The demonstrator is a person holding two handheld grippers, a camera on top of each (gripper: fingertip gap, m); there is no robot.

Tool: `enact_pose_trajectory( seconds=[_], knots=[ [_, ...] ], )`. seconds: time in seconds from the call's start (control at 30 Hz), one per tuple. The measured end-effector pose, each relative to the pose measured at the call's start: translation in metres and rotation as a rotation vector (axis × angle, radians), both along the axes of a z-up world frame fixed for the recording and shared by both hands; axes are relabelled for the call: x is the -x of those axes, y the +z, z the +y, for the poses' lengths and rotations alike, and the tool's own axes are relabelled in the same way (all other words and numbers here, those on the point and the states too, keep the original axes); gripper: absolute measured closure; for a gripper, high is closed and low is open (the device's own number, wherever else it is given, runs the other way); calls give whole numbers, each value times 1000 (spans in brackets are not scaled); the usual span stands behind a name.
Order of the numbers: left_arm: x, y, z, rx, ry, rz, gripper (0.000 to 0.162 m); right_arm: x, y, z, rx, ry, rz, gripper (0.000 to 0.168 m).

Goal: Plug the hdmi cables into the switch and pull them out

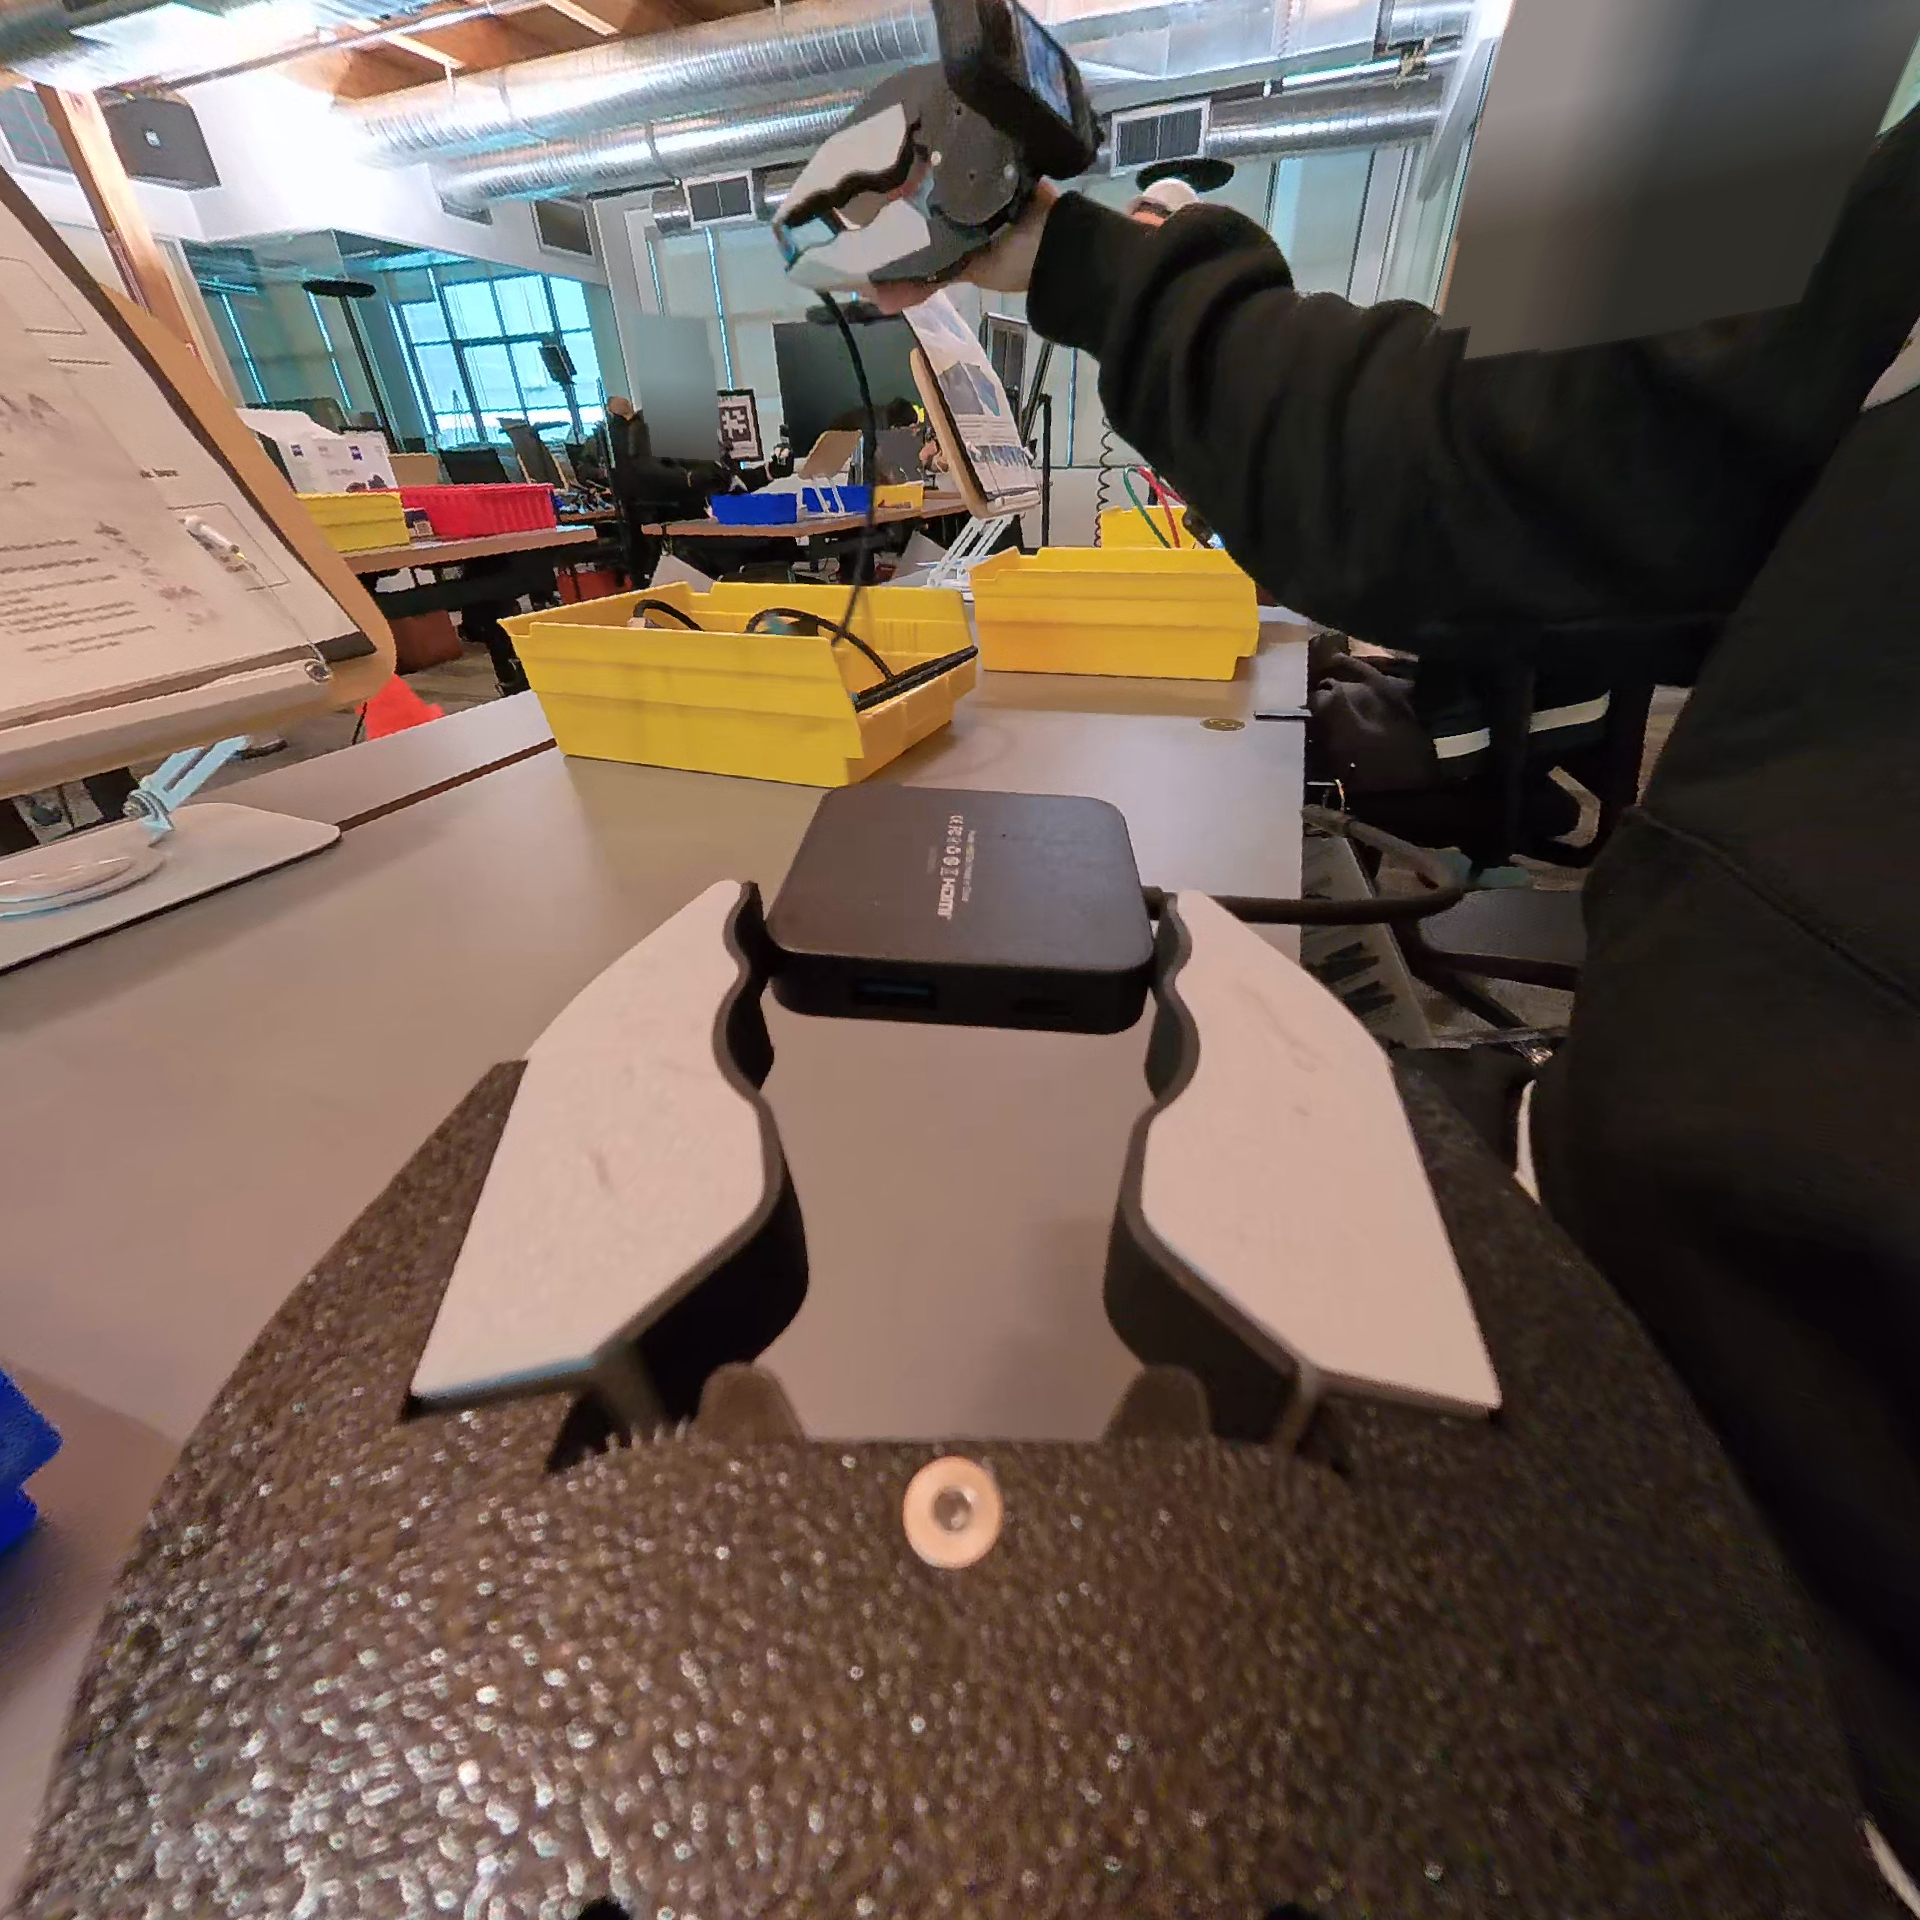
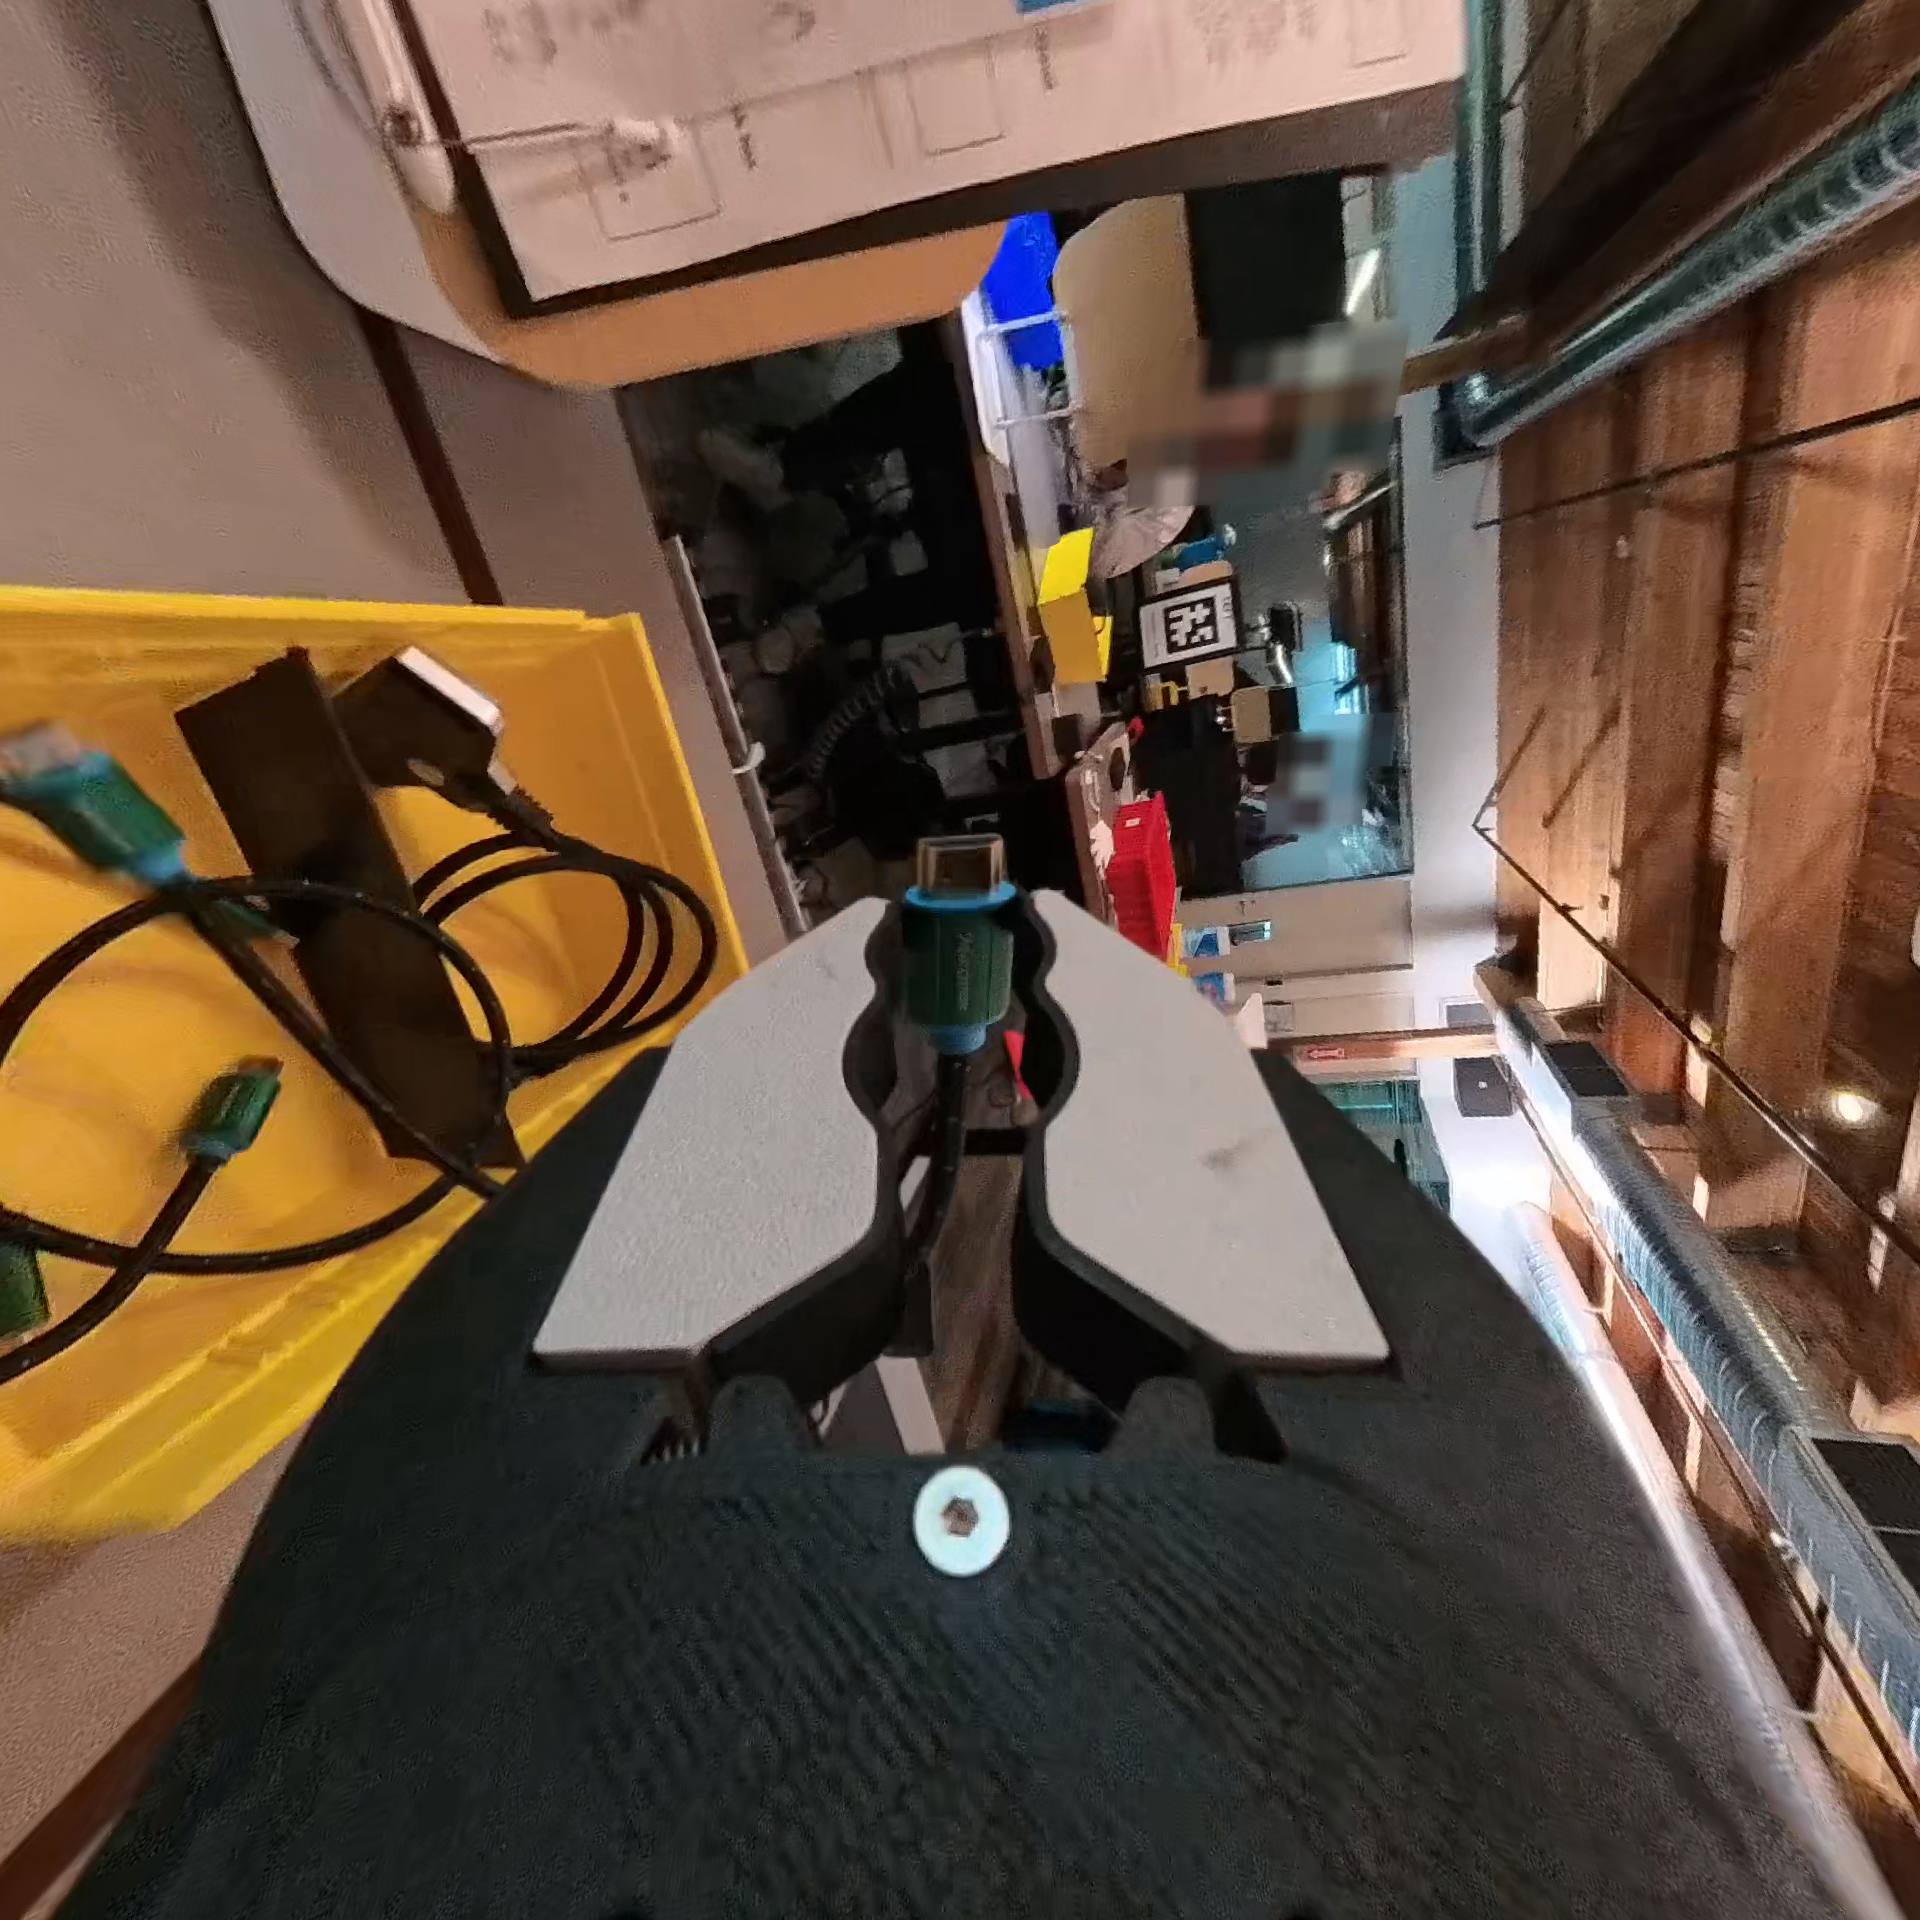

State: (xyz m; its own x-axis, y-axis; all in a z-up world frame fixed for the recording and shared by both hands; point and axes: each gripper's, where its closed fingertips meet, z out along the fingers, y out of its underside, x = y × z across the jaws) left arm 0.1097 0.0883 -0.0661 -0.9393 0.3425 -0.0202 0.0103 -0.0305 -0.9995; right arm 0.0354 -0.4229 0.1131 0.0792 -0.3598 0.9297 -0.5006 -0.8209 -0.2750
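A flat black switch box (image 1: 961, 904) lies on the grey table (image 1: 312, 1039). My left gripper (image 1: 958, 935) is shut on the switch, its fingers at the box's left and right edges. My right gripper (image 2: 954, 940) is shut on a green HDMI plug (image 2: 956, 961) with blue rings, its metal end pointing forward. In the left wrist view the right gripper (image 1: 821, 234) is raised high above the yellow bin (image 1: 727, 686), and the black cable (image 1: 857, 447) hangs from it down into the bin. Other green-plug cables (image 2: 223, 1107) lie in the bin (image 2: 582, 748).
A second yellow bin (image 1: 1117, 613) stands farther back right. A document stand (image 1: 156, 582) with a paper sits at the left on a flat base. A person's black sleeve (image 1: 1403, 457) crosses the right side. A black bar (image 2: 332, 904) lies in the near bin. A blue bin corner (image 1: 21, 1455) is at the left edge.
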Motion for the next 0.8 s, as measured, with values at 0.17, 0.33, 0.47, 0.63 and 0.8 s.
enact_pose_trajectory(
  seconds=[0.17, 0.33, 0.47, 0.63, 0.8],
  knots=[
    [1, -4, -3, -2, -14, 16, 91, -6, -5, 16, -66, 74, 22, 148],
    [1, -4, -7, 0, -27, 27, 91, -21, -62, 35, -176, 164, 257, 148],
    [2, -5, -11, -2, -36, 31, 91, -43, -102, 39, -149, 162, 334, 148],
    [3, -5, -12, -8, -34, 30, 91, -68, -146, 30, -123, 111, 354, 147],
    [1, -5, -4, -17, -21, 31, 91, -63, -218, 47, -236, 134, 603, 145]
  ],
)
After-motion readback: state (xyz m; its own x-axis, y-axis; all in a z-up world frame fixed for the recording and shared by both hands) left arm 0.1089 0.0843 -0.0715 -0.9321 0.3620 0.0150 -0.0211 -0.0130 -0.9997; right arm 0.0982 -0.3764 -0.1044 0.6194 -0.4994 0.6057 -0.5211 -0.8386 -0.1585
